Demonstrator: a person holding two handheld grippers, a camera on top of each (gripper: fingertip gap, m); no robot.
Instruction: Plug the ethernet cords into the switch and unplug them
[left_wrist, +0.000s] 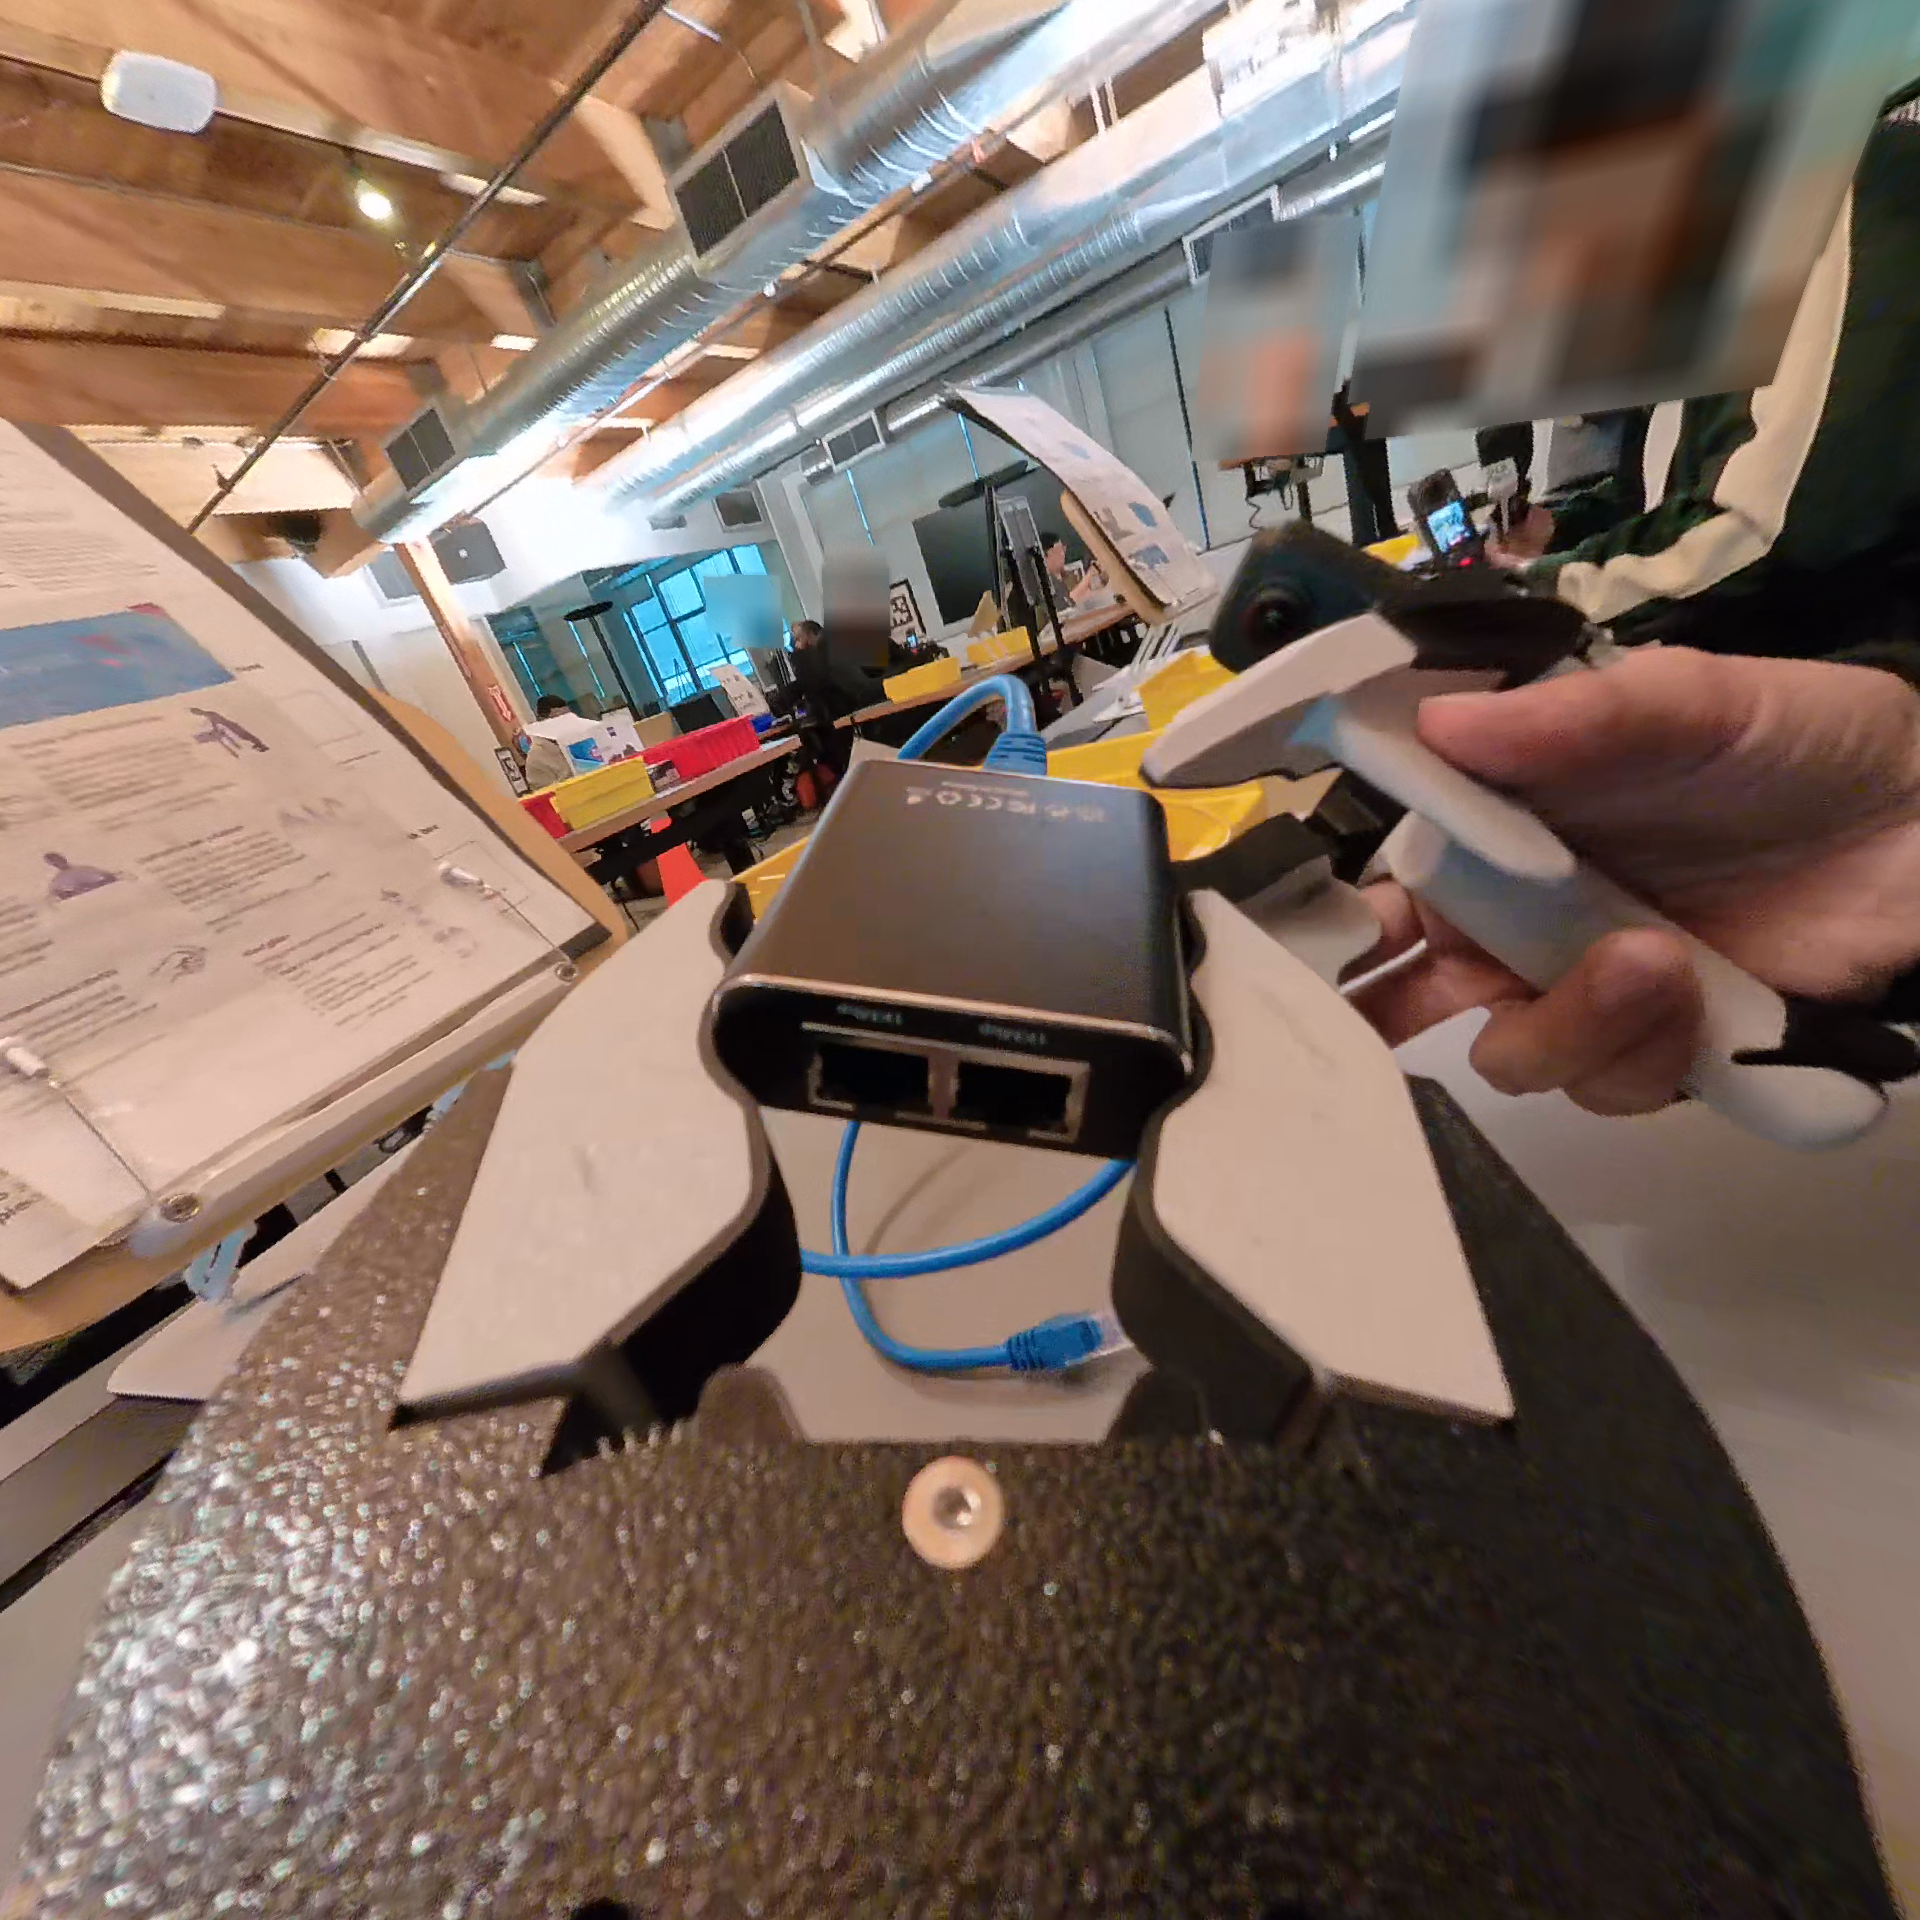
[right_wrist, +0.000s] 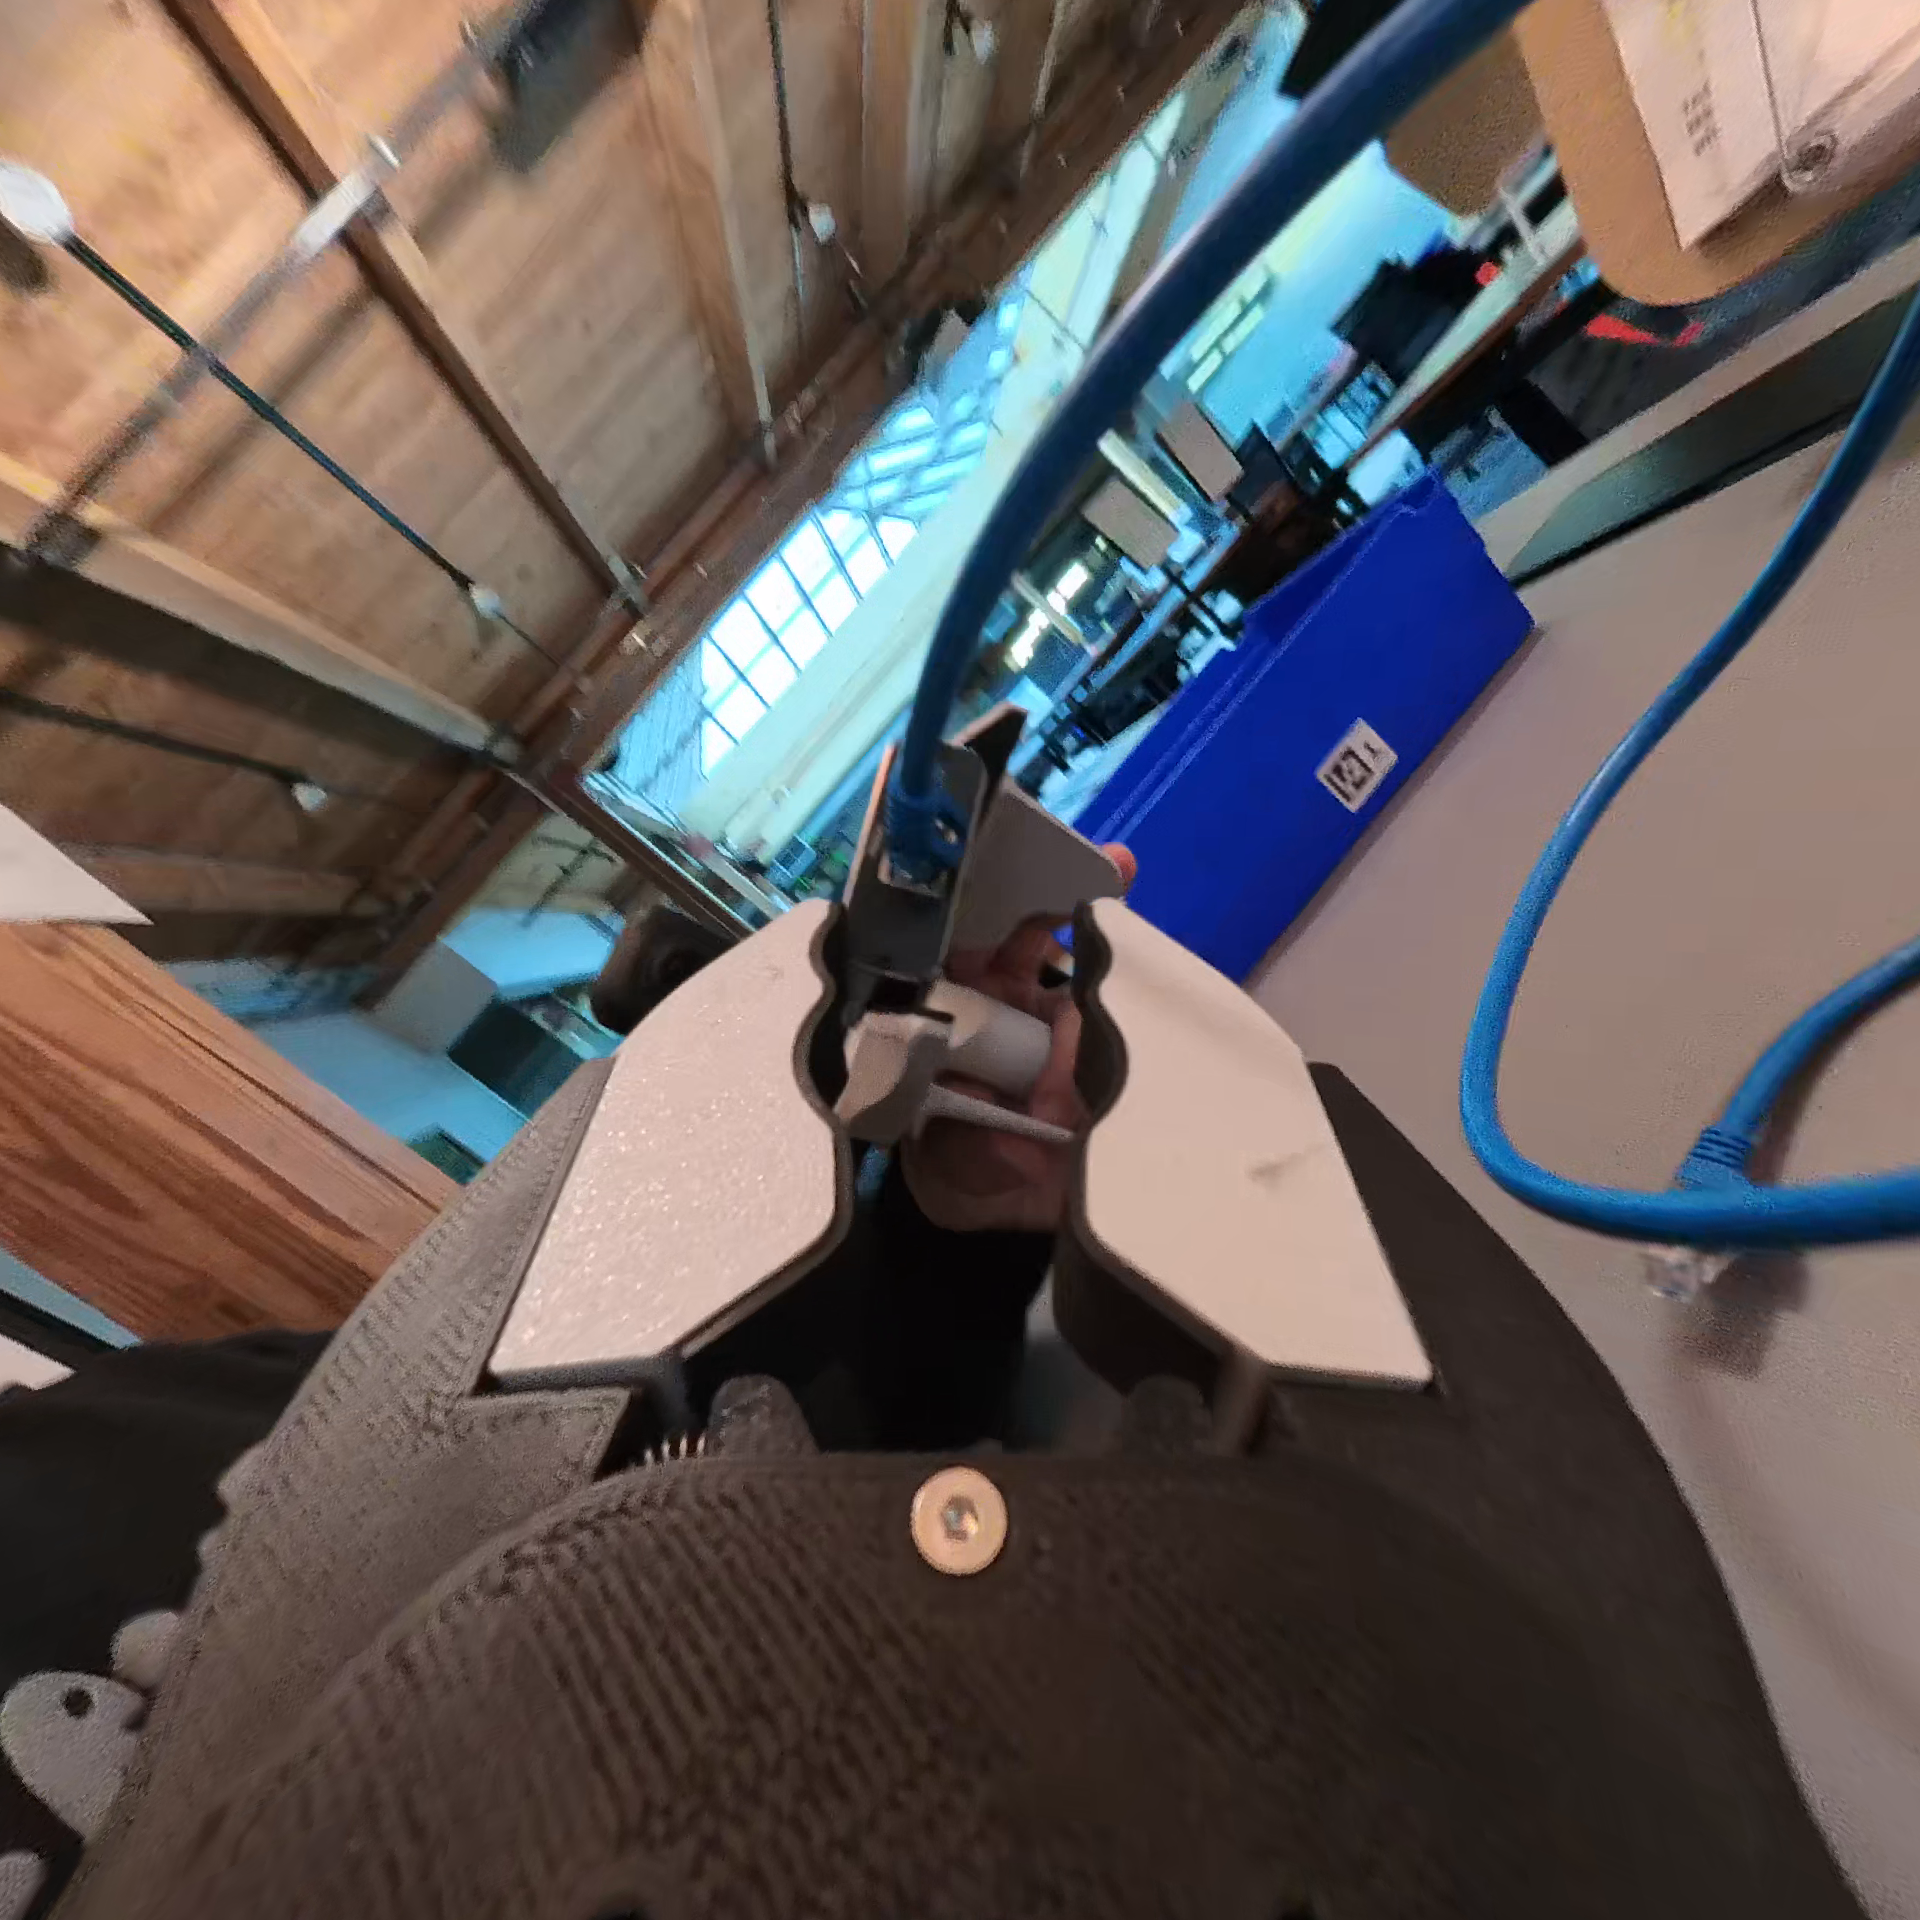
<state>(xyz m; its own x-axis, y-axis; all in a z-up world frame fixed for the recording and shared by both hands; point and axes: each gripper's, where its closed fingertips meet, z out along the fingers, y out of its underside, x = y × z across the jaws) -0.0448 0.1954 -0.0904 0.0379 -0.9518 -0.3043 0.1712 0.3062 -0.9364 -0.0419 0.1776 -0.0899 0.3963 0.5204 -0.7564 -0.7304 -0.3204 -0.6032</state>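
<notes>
Blue loose plug (left_wrist: 1060, 1335) lies near on the table beneath my left gripper (left_wrist: 961, 935), clamped around the black switch (left_wrist: 961, 935). Farther right, my right gripper (right_wrist: 951, 997) gapes empty; the far plugged cord (left_wrist: 1013, 743) could tug the switch askew.

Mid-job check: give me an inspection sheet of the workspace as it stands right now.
Surface: pale grey table, mostly bare.
Job's things: black switch held up, its two front ports empty; one blue plug seated in its far end.
Clutter: blue bin at the table edge; clipboard sheet leaning on the left.
Grippers: left gripper shut on the switch; right gripper open, holding nothing.
Cables: blue cord looped on the table, free plug lying loose.
Surroundings: workshop, wood-beam ceiling, yellow bins on far tables.
</notes>
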